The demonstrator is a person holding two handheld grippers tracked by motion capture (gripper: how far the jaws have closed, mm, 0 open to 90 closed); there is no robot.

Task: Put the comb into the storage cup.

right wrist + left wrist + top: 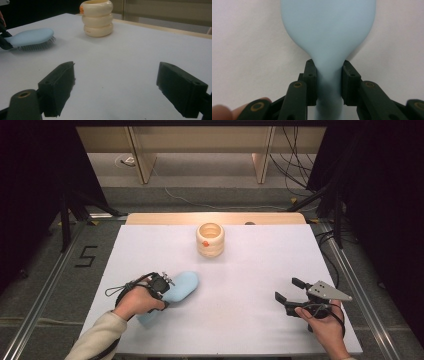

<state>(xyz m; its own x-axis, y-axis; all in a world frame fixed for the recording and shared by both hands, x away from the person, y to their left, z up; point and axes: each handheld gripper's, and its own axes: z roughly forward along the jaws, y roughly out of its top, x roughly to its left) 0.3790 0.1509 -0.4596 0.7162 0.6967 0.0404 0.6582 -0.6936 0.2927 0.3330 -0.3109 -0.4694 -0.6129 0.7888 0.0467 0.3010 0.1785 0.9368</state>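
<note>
The left gripper [329, 82] is clenched on the narrow neck of a pale blue hairbrush [328, 32], one black pad pressed against each side of the handle. In the high view this gripper [159, 287] sits at about eight o'clock on the white table [250, 270], with the hairbrush [181, 287] lying bristles down on the surface, its oval head pointing toward two o'clock. The right gripper [116, 87] is released, its jaws standing wide apart above bare tabletop with nothing between them; it [289, 295] rests at about four o'clock, well apart from the brush. A cream ringed cup [210, 240] with a small orange mark stands upright at twelve o'clock, near the far edge.
</note>
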